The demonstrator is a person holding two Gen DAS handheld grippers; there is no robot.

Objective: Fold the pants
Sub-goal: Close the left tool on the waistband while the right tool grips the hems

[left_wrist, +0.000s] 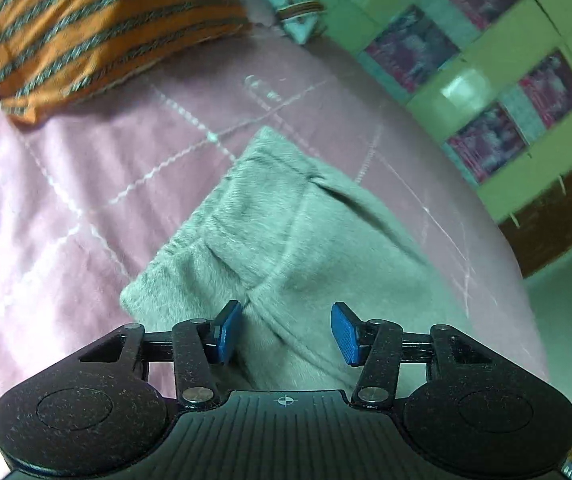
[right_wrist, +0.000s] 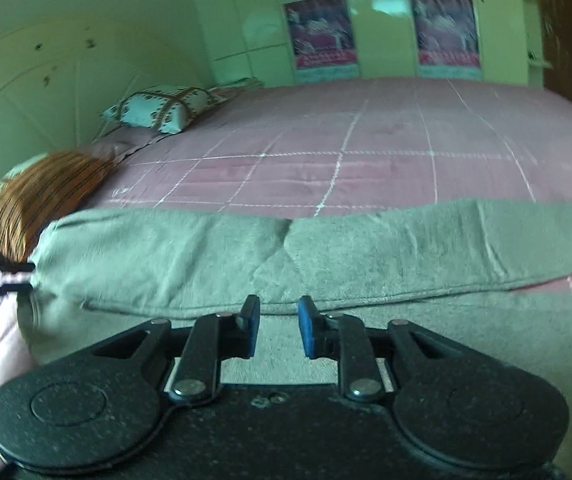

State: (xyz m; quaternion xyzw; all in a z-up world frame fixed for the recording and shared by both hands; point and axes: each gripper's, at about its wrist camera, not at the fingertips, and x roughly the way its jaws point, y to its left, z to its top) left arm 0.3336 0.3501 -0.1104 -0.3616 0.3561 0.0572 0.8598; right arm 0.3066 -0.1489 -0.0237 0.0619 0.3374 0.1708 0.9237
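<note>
Left gripper (left_wrist: 286, 332) stands open over the pants' (left_wrist: 286, 240) waist end, gripping nothing. Right gripper (right_wrist: 279, 326) is slightly parted, empty, above the folded pants lying across the near bed (right_wrist: 366, 152). Best smooth the fold edge flat before regripping.

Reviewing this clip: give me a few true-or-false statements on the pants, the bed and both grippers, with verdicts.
1. The grey pants lie on a pink quilted bedspread. True.
2. The left gripper is clamped on the fabric. False: its jaws stand apart, pads off the cloth.
3. An orange striped pillow lies on the bed. True.
4. The right gripper holds a sock. False: nothing is pinched between its parted jaws.
5. The pants hang from a hanger. False: they lie on the bed.
</note>
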